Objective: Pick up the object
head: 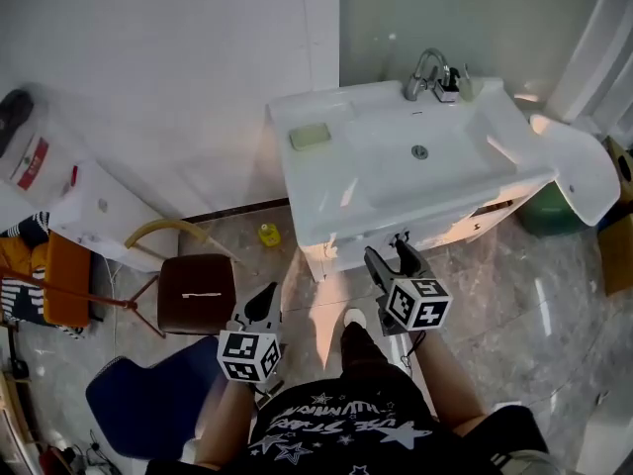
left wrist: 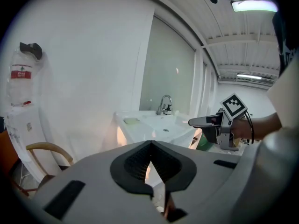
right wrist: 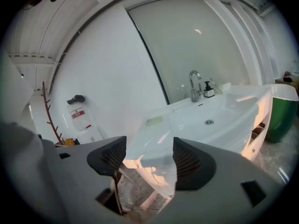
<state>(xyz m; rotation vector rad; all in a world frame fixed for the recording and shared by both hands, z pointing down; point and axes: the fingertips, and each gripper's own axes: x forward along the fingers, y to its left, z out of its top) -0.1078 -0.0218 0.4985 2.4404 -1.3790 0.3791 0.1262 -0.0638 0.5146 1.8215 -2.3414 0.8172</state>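
A pale green soap-like block (head: 310, 136) lies on the left ledge of the white sink (head: 326, 216); it also shows as a small green block (left wrist: 131, 121) in the left gripper view and as a green block (right wrist: 154, 121) in the right gripper view. My right gripper (head: 392, 259) hangs open just in front of the sink's front edge, nothing between its fingers. My left gripper (head: 262, 306) is lower and to the left, over the floor, shut and empty. From the left gripper view, the right gripper (left wrist: 205, 122) is visible at the right.
A chrome faucet (head: 427, 72) and a small bottle (head: 465, 85) stand at the sink's back. On the floor are a brown stool (head: 196, 293), a yellow item (head: 268, 234), a blue chair (head: 148, 404) and a green bin (head: 549, 211). A white appliance (head: 99, 206) stands at the left.
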